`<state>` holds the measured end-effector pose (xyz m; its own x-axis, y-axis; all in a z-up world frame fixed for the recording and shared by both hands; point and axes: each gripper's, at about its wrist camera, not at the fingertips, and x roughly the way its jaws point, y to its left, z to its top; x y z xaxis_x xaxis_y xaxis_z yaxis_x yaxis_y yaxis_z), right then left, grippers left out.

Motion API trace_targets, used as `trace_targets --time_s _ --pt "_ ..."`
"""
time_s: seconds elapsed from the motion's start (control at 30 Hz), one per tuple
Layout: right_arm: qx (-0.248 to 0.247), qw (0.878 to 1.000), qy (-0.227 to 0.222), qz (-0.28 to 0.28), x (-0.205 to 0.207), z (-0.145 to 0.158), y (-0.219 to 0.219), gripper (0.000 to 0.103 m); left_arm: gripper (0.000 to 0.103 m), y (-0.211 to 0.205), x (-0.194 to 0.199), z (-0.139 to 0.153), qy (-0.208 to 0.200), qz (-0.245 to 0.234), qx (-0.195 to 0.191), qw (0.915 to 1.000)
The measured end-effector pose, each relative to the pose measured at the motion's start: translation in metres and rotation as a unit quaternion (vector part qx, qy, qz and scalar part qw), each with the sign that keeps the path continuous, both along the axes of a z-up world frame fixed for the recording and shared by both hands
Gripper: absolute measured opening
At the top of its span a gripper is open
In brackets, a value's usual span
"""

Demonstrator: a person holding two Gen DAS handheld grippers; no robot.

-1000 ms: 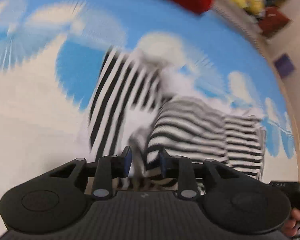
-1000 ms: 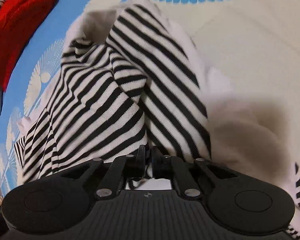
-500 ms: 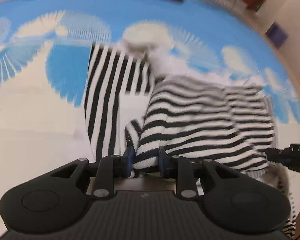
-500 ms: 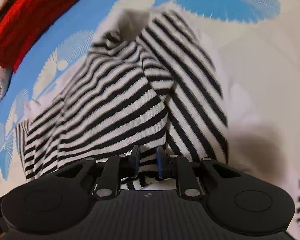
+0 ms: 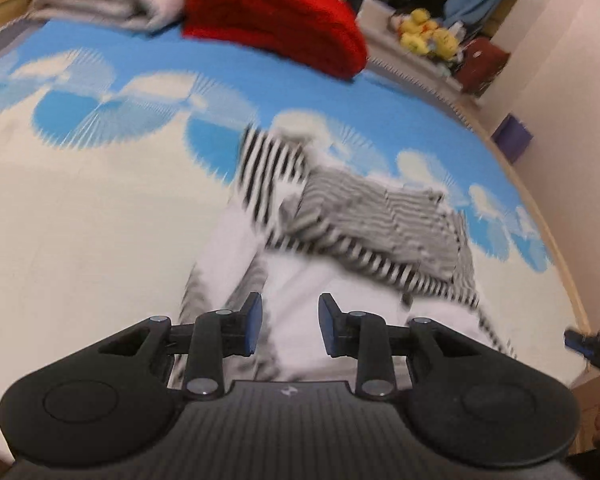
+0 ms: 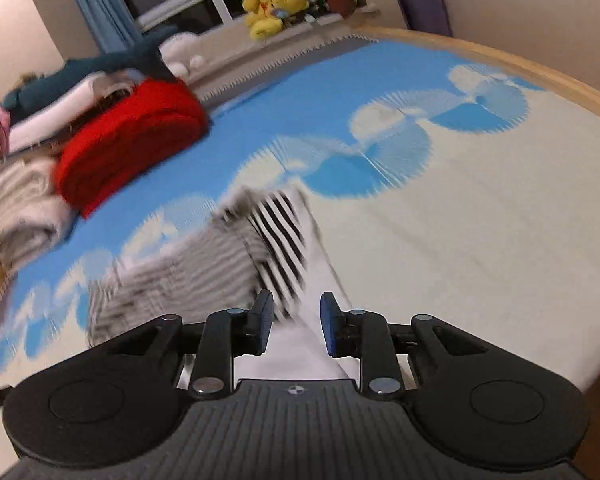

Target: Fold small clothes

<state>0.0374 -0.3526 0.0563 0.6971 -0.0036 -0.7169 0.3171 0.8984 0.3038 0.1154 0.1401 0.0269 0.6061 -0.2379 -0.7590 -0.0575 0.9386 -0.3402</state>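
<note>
Both my left gripper [image 5: 288, 325] and right gripper [image 6: 296, 323] gape empty; striped top [image 5: 364, 220] looks soft, limp — I'd pinch its hem corners.

A black-and-white striped garment [image 5: 364, 220] is laid partly folded on the blue-and-cream bedspread [image 5: 80, 220], motion-blurred.

Black ribbed tongs [image 5: 289, 326] with blue pads [image 5: 254, 322] and silver screws [image 5: 203, 385].

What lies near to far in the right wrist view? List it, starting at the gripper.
right gripper → striped garment → red folded knit → yellow plush toy on the far ledge.
</note>
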Motion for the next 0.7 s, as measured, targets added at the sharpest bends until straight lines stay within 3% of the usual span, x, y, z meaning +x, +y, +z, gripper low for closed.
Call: trace_targets --time_s 0.07,0.17,0.23,0.3,0.53,0.7 --pt "0.014 0.999 0.042 -0.006 -0.001 -0.017 0.002 0.030 0.034 0.005 -0.013 -0.006 0.015 0.010 -0.008 0.9998" --pt "0.022 0.998 0.059 -0.005 -0.006 -0.027 0.002 0.030 0.042 0.012 -0.028 -0.022 0.040 0.025 -0.015 0.9988" --pt "0.016 0.997 0.079 -0.017 -0.010 -0.039 0.003 0.032 0.044 0.020 -0.031 -0.034 0.062 0.044 -0.042 0.9962" --pt "0.029 0.994 0.101 -0.032 -0.016 -0.055 0.000 0.038 0.053 0.020 -0.031 -0.044 0.074 0.051 -0.056 0.9944" --pt "0.069 0.985 0.139 -0.074 -0.040 -0.091 -0.001 0.046 0.061 0.017 -0.034 -0.062 0.110 0.079 0.005 0.9908" --pt "0.036 0.984 0.164 -0.055 -0.038 -0.096 0.014 0.053 0.061 0.021 -0.036 -0.081 0.143 0.103 0.012 0.9842"
